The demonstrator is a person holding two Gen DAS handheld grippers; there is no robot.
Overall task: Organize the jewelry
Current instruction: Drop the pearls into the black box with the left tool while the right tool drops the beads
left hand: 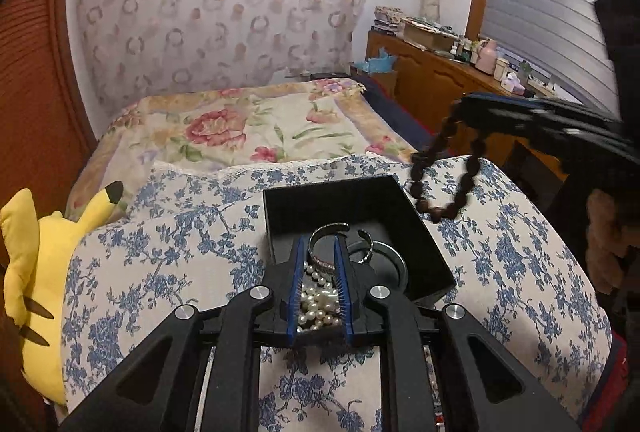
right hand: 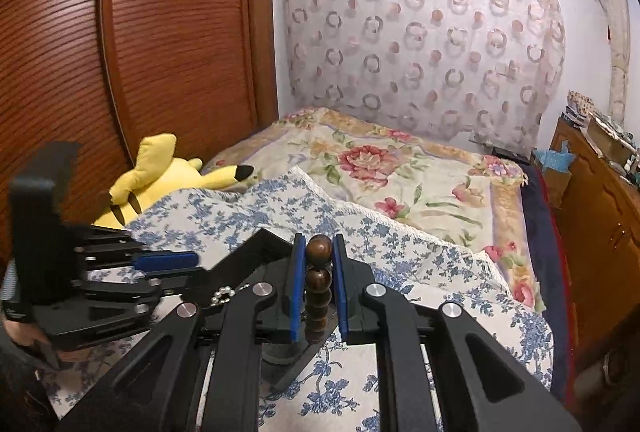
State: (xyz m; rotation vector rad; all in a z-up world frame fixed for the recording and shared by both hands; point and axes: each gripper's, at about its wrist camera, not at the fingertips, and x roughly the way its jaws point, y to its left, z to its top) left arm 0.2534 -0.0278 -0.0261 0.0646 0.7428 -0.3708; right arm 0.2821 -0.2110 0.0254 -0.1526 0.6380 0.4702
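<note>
So this one looks pretty far along to me. The left gripper (left hand: 321,274) sits right over the near edge of the black box (left hand: 430,256), and a bunch of white pearl necklace (left hand: 316,302) is bundled between its blue pads; the fingers are close together around the pearls, so I'd call that clamped on them, though I can't quite tell how firm the pinch is. Just past its tips, inside the box, there's a silver bangle (left hand: 326,232), a thinner open cuff (left hand: 368,246) beside it, and some round metal thing (left hand: 384,264) under them. So at least a few pieces are already in. The right gripper (right hand: 316,264) is squeezed on a dark wooden bead bracelet (right hand: 319,272), and in the left camera you can see that loop of beads (left hand: 444,183) dangling from it off to the right of the box, lower end brushing or nearly brushing the blue floral cover (left hand: 160,272). My guess at what's left: drop the pearls in, then swing the beads over and into the box. No other loose jewelry visible on the cover.
</note>
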